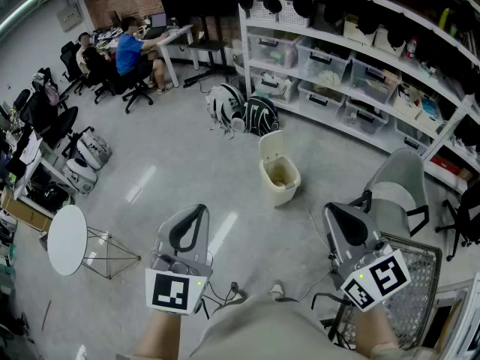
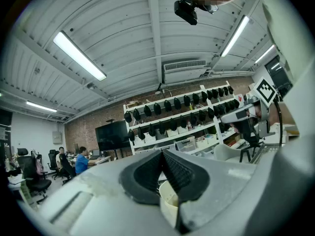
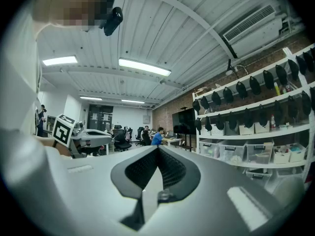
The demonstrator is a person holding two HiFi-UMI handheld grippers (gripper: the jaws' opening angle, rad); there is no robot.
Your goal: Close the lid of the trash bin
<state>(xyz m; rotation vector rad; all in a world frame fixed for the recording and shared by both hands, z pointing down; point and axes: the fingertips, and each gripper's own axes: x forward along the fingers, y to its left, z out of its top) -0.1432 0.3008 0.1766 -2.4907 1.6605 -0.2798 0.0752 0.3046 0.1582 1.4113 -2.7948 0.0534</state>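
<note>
A cream trash bin (image 1: 279, 178) stands on the grey floor ahead of me, its lid (image 1: 271, 144) tipped up and open at the back. My left gripper (image 1: 196, 211) is held low at the near left, well short of the bin, shut with nothing in it. My right gripper (image 1: 331, 211) is at the near right, also shut and empty. In the left gripper view the jaw tips meet (image 2: 161, 154), and the bin's rim (image 2: 167, 200) shows through the gap below them. The right gripper (image 3: 157, 149) view shows its tips together, with the bin out of sight.
White shelving (image 1: 352, 66) with clear storage boxes runs behind the bin. Two bags (image 1: 244, 111) lie on the floor beyond it. A grey chair (image 1: 401, 190) and a wire basket (image 1: 420, 291) are at my right, a round white table (image 1: 67, 238) at my left. People sit at desks (image 1: 135, 51).
</note>
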